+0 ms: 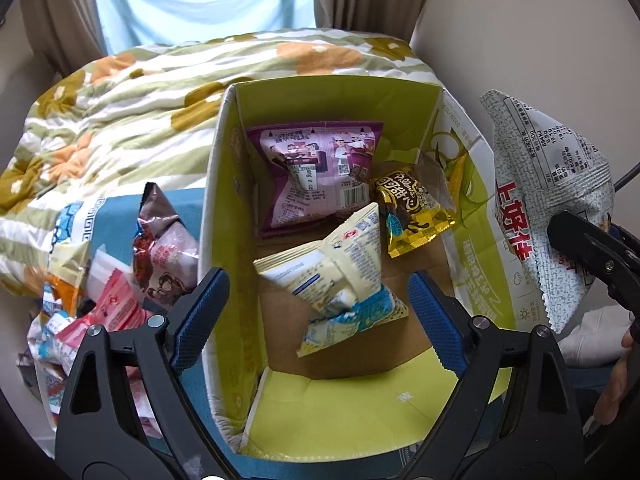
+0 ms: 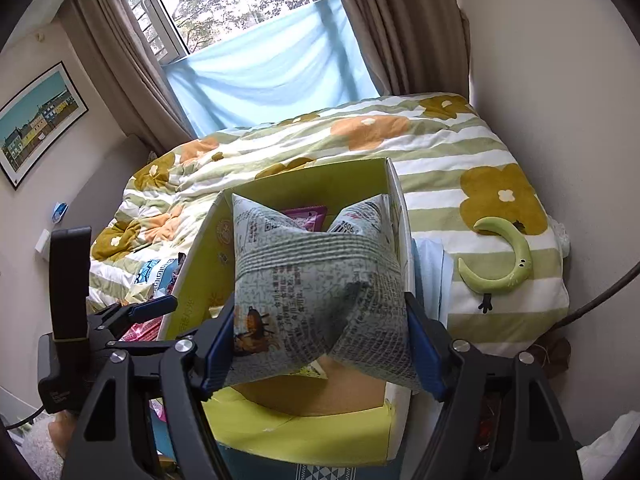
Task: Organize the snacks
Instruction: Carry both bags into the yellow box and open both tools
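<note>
Grey snack bag (image 2: 320, 304) (gripped) hides green box (image 2: 304, 436) interior.

Box (image 1: 472, 216) yellow-green inside, brown cardboard floor. Packets in it: purple (image 1: 316, 172), gold-brown (image 1: 412, 212), cream-blue (image 1: 344, 276). Held packet (image 2: 316, 300) grey newsprint pattern. Quilt (image 2: 440, 152) green-white striped, ochre-orange flowers.
</note>
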### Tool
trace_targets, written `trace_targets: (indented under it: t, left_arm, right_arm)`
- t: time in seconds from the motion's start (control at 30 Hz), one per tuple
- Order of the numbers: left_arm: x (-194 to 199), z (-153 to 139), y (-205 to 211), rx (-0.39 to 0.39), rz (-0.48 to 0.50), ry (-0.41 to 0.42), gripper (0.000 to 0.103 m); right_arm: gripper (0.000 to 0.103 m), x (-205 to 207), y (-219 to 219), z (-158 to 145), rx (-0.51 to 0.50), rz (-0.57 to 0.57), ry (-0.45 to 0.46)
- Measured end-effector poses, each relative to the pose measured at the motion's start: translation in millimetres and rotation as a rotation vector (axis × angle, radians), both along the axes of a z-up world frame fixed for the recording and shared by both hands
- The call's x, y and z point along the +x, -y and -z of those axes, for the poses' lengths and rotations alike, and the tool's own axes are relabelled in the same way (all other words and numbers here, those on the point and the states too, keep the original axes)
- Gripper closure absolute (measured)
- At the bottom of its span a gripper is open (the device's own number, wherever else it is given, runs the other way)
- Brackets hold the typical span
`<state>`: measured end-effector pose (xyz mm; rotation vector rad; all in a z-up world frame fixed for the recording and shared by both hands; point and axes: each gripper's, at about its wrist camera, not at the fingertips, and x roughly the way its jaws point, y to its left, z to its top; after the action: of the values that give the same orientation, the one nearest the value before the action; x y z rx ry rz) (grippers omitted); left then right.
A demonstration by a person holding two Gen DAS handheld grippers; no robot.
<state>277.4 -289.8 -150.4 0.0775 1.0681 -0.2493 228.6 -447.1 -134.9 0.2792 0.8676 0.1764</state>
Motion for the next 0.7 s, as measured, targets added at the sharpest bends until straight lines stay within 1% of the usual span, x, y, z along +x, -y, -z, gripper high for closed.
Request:
trace_targets:
  t: [0.2,0.37,0.5,0.63,0.7]
  left_arm:
    - [-20.7,-18.3,-21.1,-0.008,-0.014,0.028,0.013]
    - [-30.7,-25.7,-40.1,-0.017,-0.042,0.039,0.013]
    - [-31.6,-26.6,-49.7,-0.019,-0.061,0.036,0.013]
    - [-35.1,-27.1,-55.2,-0.016,-0.07,0.036,0.013]
    - [-37.8,-28.4,-56.0,-0.009,-0.068,0.04,0.013]
  right_arm:
    - [0.031,5.4,-13.5,-2.9,-0.036,-0.05,0.009]
    - [0.031,18.2,-27.9,6.4,-0.016,-0.085,-0.009]
    - [0.031,28.7,-36.0,19.6,-0.013,-0.071,-0.046]
    - [0.03,34.8,-35.3,29.7,-0.011,-0.055,-0.069]
    - [0.026,34.6,-35.2,31.4,-0.007,-0.039,-0.065]
